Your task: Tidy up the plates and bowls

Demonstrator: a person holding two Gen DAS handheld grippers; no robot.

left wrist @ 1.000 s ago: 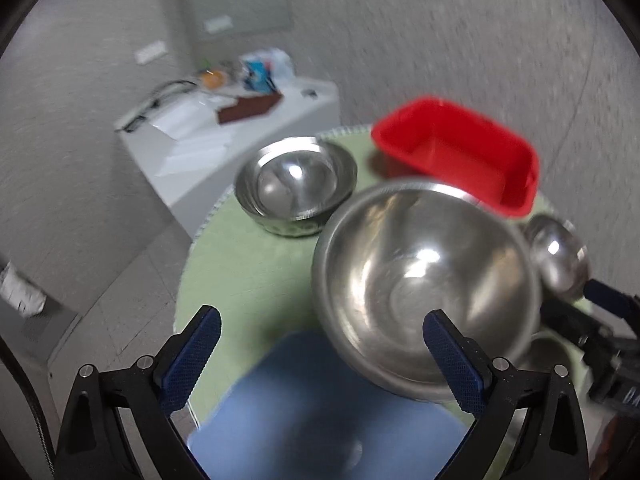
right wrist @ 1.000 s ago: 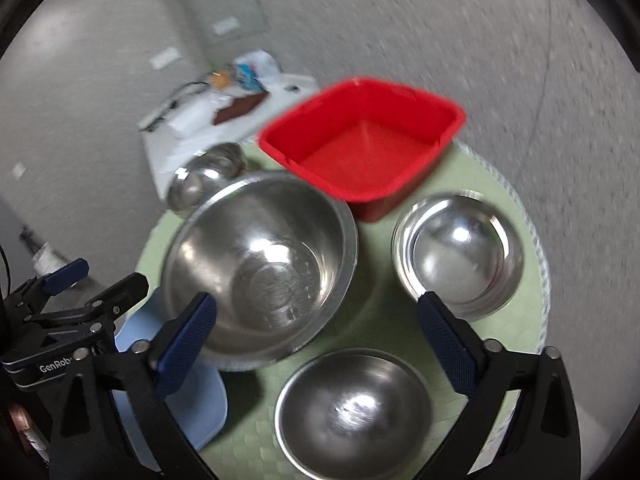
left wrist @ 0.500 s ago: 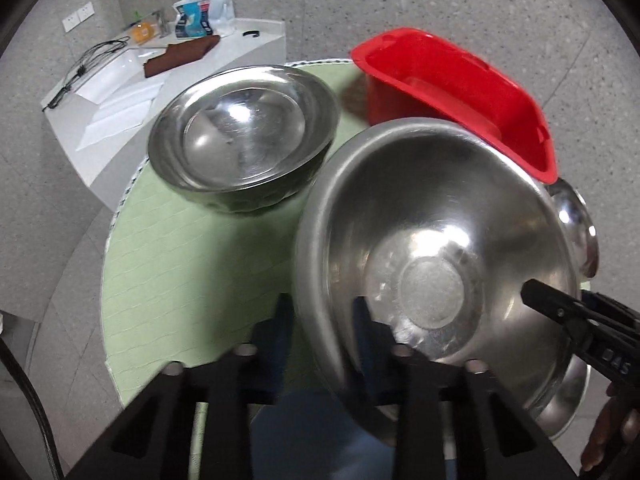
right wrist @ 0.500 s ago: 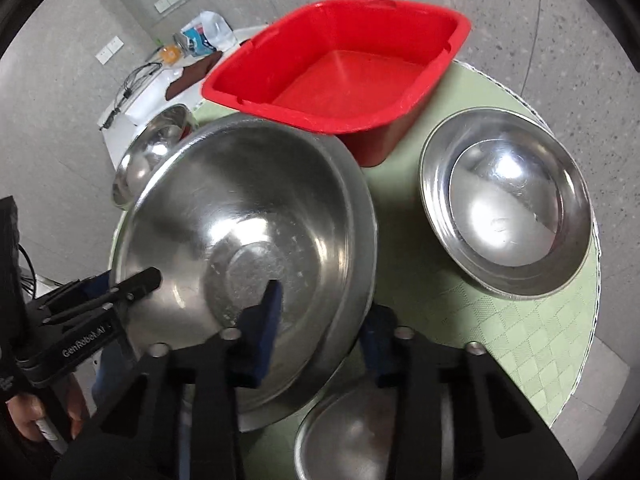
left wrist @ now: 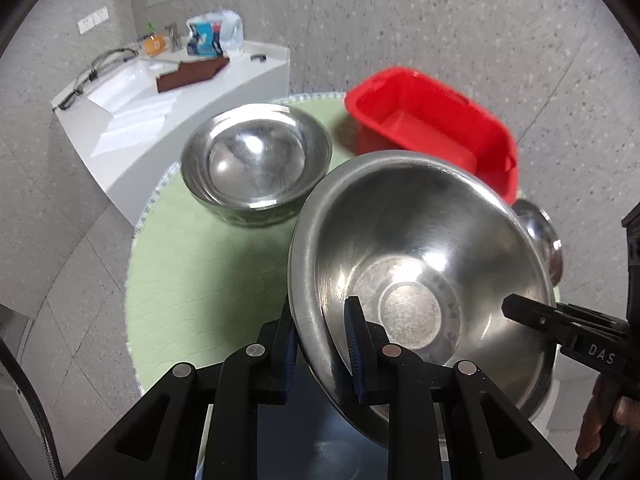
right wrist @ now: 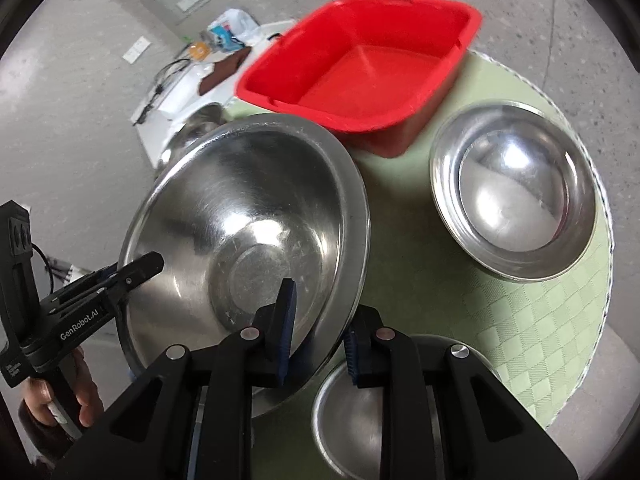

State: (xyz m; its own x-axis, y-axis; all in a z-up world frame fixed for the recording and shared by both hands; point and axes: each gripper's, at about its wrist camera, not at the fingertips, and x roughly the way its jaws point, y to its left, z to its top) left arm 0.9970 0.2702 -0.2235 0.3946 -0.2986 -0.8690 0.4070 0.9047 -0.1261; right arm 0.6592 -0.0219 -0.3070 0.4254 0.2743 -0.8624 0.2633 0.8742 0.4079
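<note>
A large steel bowl is held tilted above the round green table. My left gripper is shut on its near-left rim, and it shows at the left in the right wrist view. My right gripper is shut on the opposite rim, and it shows at the right in the left wrist view. A stack of steel bowls stands at the table's far left. A shallow steel bowl lies at the right. Another steel bowl lies under my right gripper.
A red plastic tub stands at the table's far side. A blue plate lies under the raised bowl. A white counter with clutter stands beyond the green table mat.
Both grippers went from open to shut on the large bowl's rim. The bowl has since been lifted and tilted, and both views have pulled back from the table.
</note>
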